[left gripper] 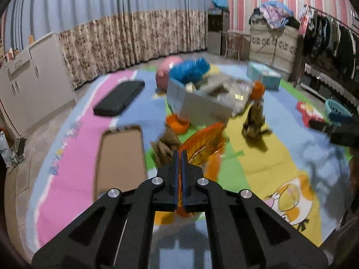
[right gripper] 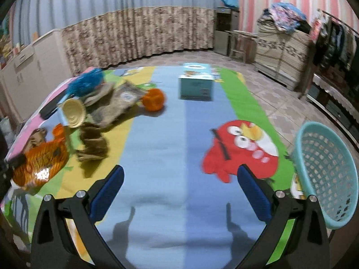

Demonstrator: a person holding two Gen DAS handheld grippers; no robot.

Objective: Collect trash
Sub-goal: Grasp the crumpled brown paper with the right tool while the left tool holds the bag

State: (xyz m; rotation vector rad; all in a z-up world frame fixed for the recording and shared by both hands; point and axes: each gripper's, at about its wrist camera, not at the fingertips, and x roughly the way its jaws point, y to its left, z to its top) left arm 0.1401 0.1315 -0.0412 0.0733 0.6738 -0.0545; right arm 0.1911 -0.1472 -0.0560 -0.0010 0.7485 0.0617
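My left gripper [left gripper: 180, 153] is shut on the edge of an orange snack bag [left gripper: 203, 148], which sticks up between its blue pads above the colourful play mat [left gripper: 264, 165]. The same bag [right gripper: 39, 162] shows at the far left of the right wrist view. My right gripper [right gripper: 179, 177] stands wide open over a bare blue stripe of the mat [right gripper: 161, 148], with nothing between its fingers. A teal plastic basket [right gripper: 327, 172] stands just to its right, at the mat's edge, and also appears in the left wrist view as the basket [left gripper: 337, 112].
More litter lies on the mat: crumpled brown cardboard [left gripper: 255, 123] [right gripper: 92, 144], an orange cup [right gripper: 153, 99], a cream lid [right gripper: 73, 112], a white box of scraps [left gripper: 197, 103], an orange bowl [left gripper: 178, 123]. A flat cardboard sheet [left gripper: 121, 159], black cushion [left gripper: 119, 98] and teal box [right gripper: 195, 85] lie around.
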